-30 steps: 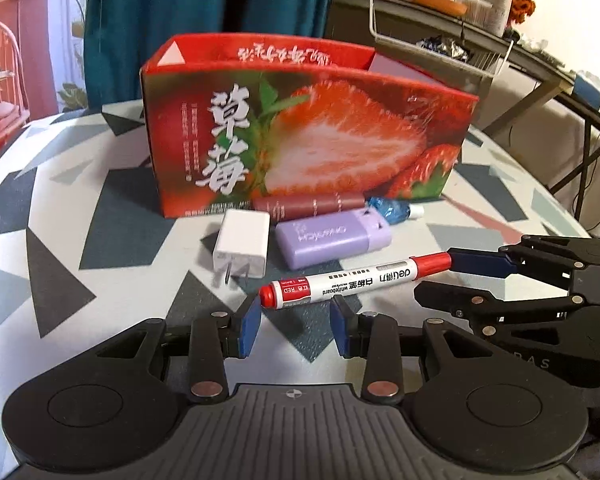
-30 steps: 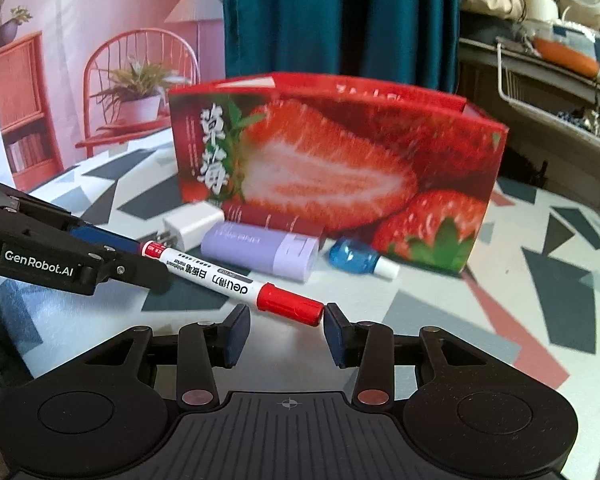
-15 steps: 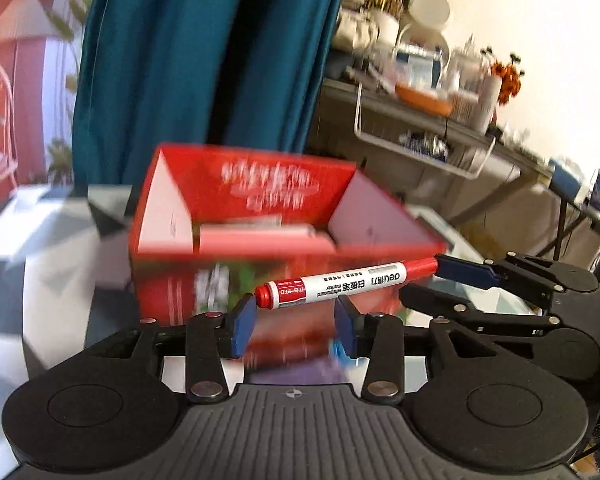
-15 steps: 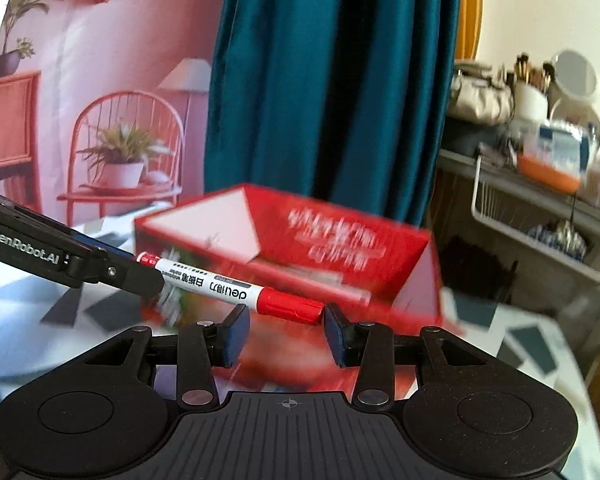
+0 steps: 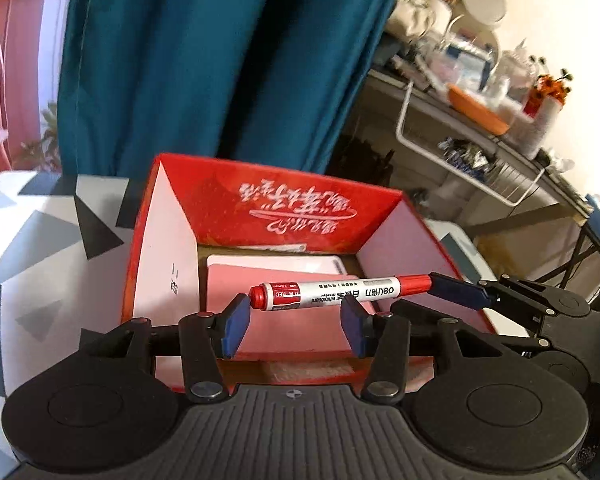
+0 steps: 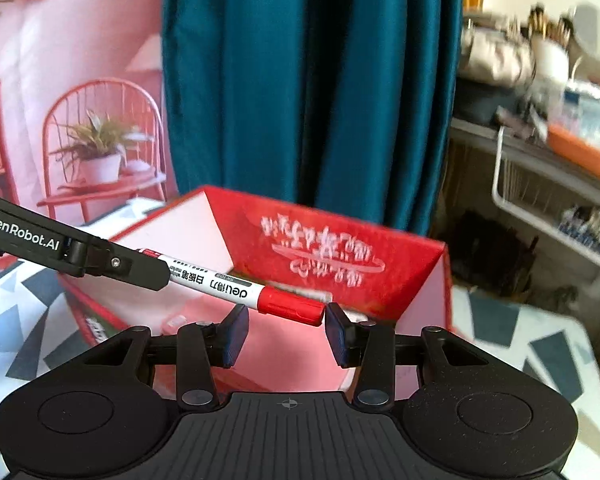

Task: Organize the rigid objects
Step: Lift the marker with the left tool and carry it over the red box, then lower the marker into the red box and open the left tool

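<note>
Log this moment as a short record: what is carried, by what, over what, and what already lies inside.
Carried: red-capped white whiteboard marker, spanning both tongs
Left tongs: jaws opening; marker's butt end between the tips, by one pad
Right tongs: cap end at one pad; grip unclear
Below: open red cardboard box
Box contents: flat pink-and-white rectangular item
Table: triangle-patterned cloth

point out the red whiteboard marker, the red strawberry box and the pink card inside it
red-capped white whiteboard marker [image 5: 340, 293], left wrist view, white barrel
red cardboard strawberry box [image 5: 300, 212], left wrist view, inner back wall
pink flat card [image 5: 236, 280], left wrist view, upper left face
</note>
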Demonstrator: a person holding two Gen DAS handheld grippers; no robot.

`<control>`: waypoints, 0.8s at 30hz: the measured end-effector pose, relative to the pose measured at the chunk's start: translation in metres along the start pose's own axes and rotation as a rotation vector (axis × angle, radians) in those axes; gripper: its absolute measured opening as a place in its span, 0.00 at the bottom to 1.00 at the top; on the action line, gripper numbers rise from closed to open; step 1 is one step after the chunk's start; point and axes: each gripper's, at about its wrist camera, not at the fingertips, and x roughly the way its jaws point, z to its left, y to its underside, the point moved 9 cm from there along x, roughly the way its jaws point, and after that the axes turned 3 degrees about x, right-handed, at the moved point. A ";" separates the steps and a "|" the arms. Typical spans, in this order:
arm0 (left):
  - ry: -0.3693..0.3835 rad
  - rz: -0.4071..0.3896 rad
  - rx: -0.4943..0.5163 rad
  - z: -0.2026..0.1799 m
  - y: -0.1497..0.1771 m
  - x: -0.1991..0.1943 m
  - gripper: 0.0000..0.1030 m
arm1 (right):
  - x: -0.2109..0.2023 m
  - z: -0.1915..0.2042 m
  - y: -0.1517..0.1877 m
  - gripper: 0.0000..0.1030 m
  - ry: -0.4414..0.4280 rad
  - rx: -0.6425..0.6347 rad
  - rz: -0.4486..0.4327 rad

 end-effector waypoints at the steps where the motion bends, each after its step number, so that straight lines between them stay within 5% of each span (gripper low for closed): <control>1: -0.003 0.012 -0.003 0.002 -0.001 0.005 0.50 | 0.008 -0.002 0.001 0.38 -0.004 0.011 0.025; 14: -0.034 0.125 0.002 0.025 -0.003 0.058 0.52 | 0.064 -0.015 0.013 0.41 -0.016 0.131 0.202; 24: -0.057 0.033 0.041 0.023 -0.025 0.053 0.52 | 0.067 -0.015 0.002 0.42 0.036 0.046 0.173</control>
